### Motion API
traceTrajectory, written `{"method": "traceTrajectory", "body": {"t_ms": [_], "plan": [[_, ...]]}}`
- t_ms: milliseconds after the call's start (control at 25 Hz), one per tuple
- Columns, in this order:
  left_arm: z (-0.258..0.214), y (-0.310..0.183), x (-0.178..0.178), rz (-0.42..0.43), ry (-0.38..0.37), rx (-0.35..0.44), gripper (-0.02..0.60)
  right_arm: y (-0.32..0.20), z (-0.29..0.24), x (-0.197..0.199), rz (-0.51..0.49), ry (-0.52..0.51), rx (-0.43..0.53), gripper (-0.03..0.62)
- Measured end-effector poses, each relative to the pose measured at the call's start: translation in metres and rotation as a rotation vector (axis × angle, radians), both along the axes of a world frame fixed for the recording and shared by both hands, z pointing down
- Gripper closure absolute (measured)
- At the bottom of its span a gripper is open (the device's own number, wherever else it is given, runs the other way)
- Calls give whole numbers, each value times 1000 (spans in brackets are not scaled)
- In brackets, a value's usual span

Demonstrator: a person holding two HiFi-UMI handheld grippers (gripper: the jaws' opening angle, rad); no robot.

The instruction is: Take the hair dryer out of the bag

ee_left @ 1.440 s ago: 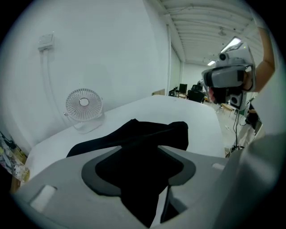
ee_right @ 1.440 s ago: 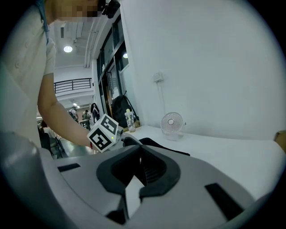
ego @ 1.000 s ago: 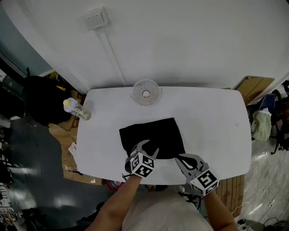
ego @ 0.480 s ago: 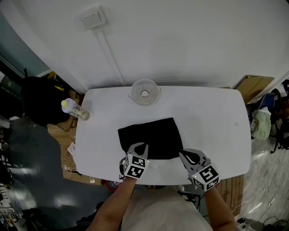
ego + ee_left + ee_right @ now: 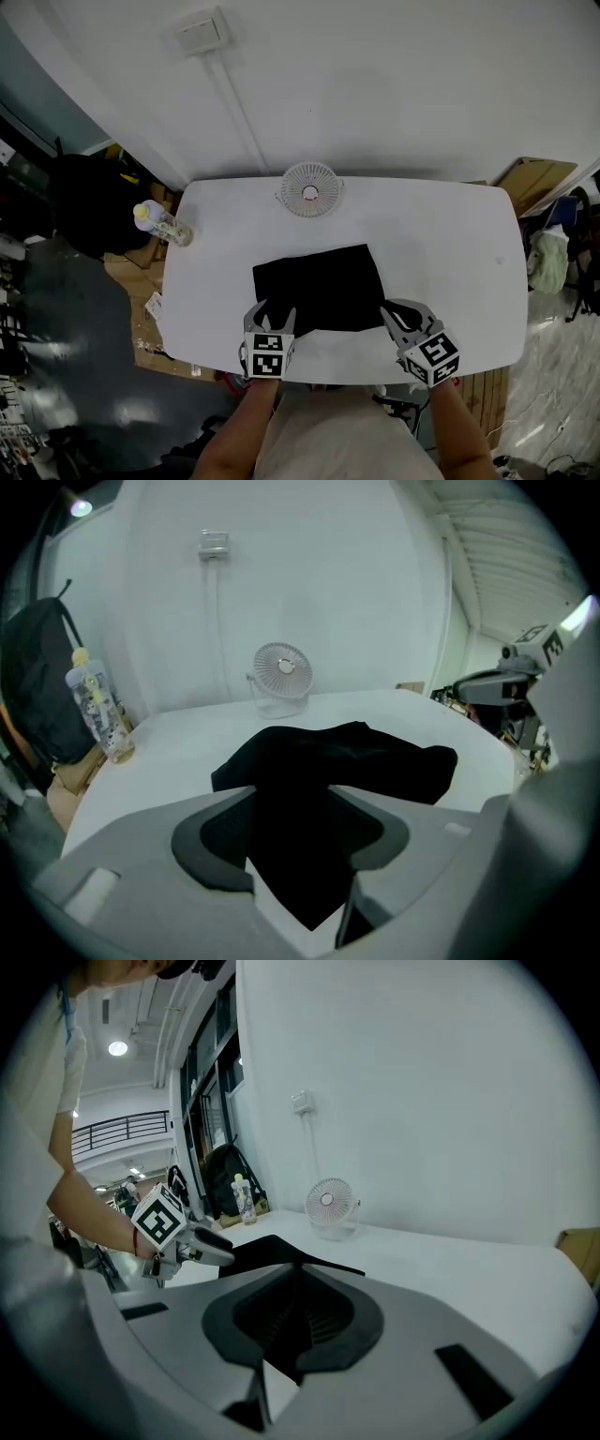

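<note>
Hair dryer: seen in no view; presumably inside the black bag (image 5: pixel 319 291), which lay near-flat at the table's near middle.
Bag: soft matte black cloth, roughly rectangular, rumpled along its near edge.
Left gripper (image 5: pixel 271 317): it had slid sideways to the bag's near left corner. Its jaws had just been opening and stood apart, with cloth lying between them unpinched.
Right gripper (image 5: pixel 394 312): jaws together, seemingly nipping the bag's near right corner.
Meaning: the bag had hardly shifted and its mouth looked unopened, so the left grip needed retaking.
Table (image 5: pixel 450 244): smooth white top, rounded corners.
Fan (image 5: pixel 309 189): small round white grille at the far edge.
Bottle (image 5: pixel 161 225): clear plastic, yellow cap, far left corner.
</note>
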State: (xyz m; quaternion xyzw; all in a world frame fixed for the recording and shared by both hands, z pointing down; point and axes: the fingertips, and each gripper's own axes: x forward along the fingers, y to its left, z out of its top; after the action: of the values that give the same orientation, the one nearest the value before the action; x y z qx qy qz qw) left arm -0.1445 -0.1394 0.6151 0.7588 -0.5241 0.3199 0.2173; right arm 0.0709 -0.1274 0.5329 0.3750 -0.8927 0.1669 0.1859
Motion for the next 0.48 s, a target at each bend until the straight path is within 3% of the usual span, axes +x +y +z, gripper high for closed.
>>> {"method": "traceTrajectory", "body": {"t_ms": [280,480], "plan": [[11,1,-28,-138,73,-71,287,-2,8,-9,-18,16,-21,576],[24,-2,-28,-129,193,-139,288,-3,10,-12,-17,23,-29,575]]}}
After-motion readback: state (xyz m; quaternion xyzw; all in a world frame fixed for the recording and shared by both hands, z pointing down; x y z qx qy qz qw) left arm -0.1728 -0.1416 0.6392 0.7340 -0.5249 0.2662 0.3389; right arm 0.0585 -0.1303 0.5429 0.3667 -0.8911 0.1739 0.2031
